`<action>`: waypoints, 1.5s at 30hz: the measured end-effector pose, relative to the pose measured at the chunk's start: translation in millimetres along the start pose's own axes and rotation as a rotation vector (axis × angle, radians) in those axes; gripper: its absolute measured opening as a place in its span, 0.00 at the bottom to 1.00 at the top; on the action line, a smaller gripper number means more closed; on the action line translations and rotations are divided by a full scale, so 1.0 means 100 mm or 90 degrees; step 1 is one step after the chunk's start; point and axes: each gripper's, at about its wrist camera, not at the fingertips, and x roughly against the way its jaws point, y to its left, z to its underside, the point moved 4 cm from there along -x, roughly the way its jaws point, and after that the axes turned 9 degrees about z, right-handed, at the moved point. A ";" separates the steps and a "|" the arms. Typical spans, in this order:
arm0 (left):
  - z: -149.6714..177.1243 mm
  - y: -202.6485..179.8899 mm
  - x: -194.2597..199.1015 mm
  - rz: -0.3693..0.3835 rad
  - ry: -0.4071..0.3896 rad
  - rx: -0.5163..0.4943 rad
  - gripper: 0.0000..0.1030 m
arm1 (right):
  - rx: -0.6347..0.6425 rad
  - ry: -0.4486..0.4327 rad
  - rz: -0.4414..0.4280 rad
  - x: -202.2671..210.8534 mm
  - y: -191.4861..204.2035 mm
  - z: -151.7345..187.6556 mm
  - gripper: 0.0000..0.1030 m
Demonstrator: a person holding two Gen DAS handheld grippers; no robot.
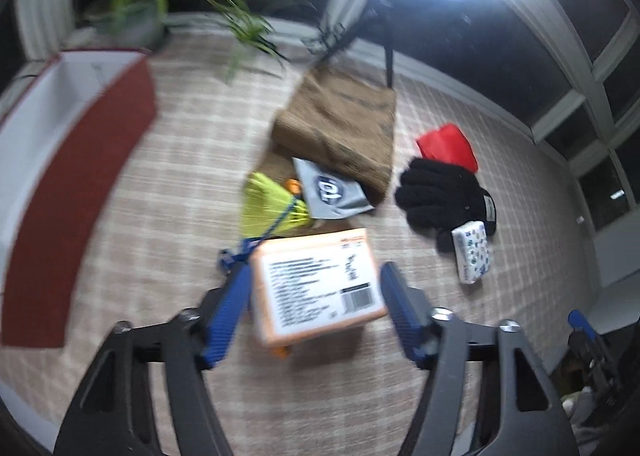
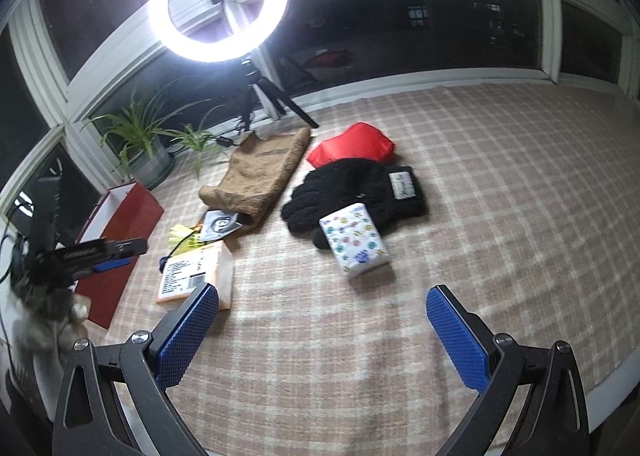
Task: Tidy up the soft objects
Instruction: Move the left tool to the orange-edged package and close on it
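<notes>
A plaid cloth (image 2: 460, 183) covers the table, with a red open box (image 1: 76, 159) at its left end. A brown towel (image 2: 260, 171) lies mid-table, black gloves (image 2: 352, 195) and a patterned tissue pack (image 2: 356, 240) beside it. The left gripper (image 1: 316, 296) straddles an orange labelled pack (image 1: 316, 288), jaws half-closed; whether they touch is unclear. The right gripper (image 2: 324, 312) hovers wide, empty.

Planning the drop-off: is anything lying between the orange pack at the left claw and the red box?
Nothing visible. The orange pack sits between the fingers of the left claw, and only bare checked cloth lies between it and the red box. The yellow item lies off that line.
</notes>
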 end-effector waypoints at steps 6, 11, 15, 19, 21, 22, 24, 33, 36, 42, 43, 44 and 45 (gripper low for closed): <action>-0.16 -0.05 -0.46 0.036 0.088 -0.001 0.38 | -0.034 0.005 0.028 0.04 -0.27 0.09 1.00; -0.29 -0.01 -0.68 0.039 0.127 0.009 0.35 | -0.070 0.010 0.046 0.06 -0.51 0.17 1.00; -0.36 0.02 -0.78 0.027 0.144 0.000 0.35 | -0.090 0.018 0.054 0.07 -0.63 0.22 1.00; -0.36 0.08 -0.84 0.013 0.160 -0.010 0.35 | -0.101 0.024 0.060 0.08 -0.70 0.25 1.00; -0.33 0.13 -0.86 0.005 0.168 -0.015 0.35 | -0.104 0.025 0.059 0.08 -0.72 0.27 1.00; -0.31 0.15 -0.87 0.005 0.172 -0.014 0.35 | -0.105 0.026 0.059 0.08 -0.73 0.27 1.00; -0.27 0.20 -0.84 0.011 0.174 -0.008 0.35 | -0.106 0.029 0.056 0.06 -0.73 0.27 1.00; -0.01 0.17 -0.69 0.062 0.198 0.018 0.35 | -0.090 0.039 0.040 -0.03 -0.62 0.25 1.00; 0.08 0.00 -0.72 0.090 0.205 0.011 0.35 | -0.085 0.044 0.031 -0.06 -0.56 0.25 1.00; 0.32 -0.49 -0.91 0.143 0.233 -0.033 0.35 | -0.068 0.051 0.015 -0.10 -0.44 0.24 1.00; 0.31 -0.53 -0.86 0.140 0.222 -0.039 0.35 | -0.065 0.051 0.013 -0.10 -0.42 0.24 1.00; 0.29 -0.55 -0.79 0.139 0.207 -0.043 0.35 | -0.063 0.051 0.011 -0.10 -0.41 0.25 1.00; 0.25 -0.55 -0.66 0.138 0.186 -0.047 0.35 | -0.061 0.052 0.011 -0.10 -0.40 0.25 1.00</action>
